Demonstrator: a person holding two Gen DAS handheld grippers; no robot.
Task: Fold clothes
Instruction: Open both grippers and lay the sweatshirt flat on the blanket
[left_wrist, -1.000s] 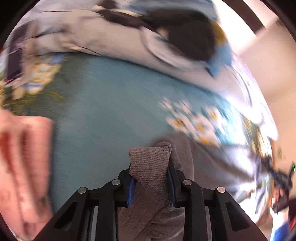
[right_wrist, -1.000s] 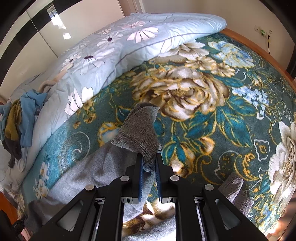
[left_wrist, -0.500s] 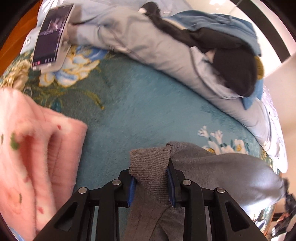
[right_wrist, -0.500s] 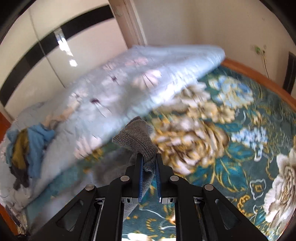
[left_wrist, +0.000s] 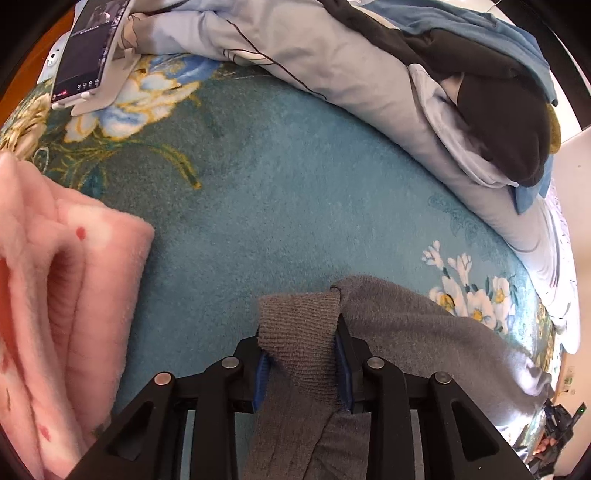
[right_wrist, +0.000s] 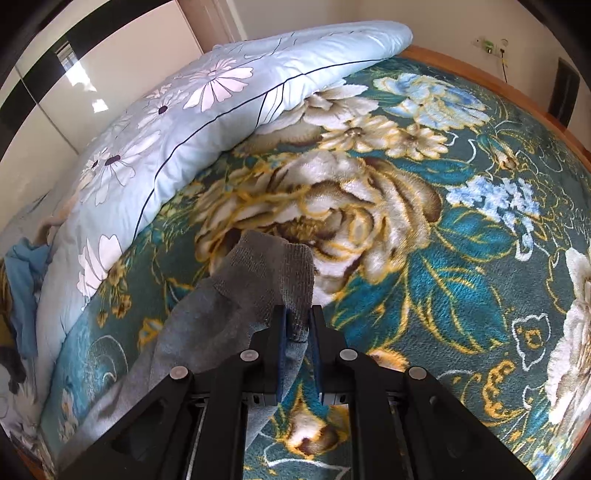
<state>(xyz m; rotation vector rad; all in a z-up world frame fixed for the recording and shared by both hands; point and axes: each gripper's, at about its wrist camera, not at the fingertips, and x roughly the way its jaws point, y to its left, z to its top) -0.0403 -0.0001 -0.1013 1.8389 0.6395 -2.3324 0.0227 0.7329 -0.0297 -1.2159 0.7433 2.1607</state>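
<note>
A grey knit garment (left_wrist: 417, 332) is held between both grippers above a teal floral blanket (left_wrist: 277, 206). My left gripper (left_wrist: 300, 358) is shut on a ribbed grey edge of the garment, which sticks up between the blue pads. The rest of the cloth trails right and down. In the right wrist view my right gripper (right_wrist: 298, 332) is shut on another ribbed grey edge (right_wrist: 273, 273), and the garment (right_wrist: 177, 339) hangs away to the lower left over the blanket (right_wrist: 461, 280).
A folded pink fleece item (left_wrist: 55, 302) lies at the left. A phone on a white stand (left_wrist: 88, 48) sits far left. A light blue quilt (right_wrist: 192, 122) with dark and blue clothes (left_wrist: 495, 96) on it runs along the back. A wooden bed edge (right_wrist: 517, 92) borders the right.
The left gripper has swung so the phone and pink item come more into view. The right gripper tipped up toward the wall, then back down over the blanket. Both stay shut on the garment.
</note>
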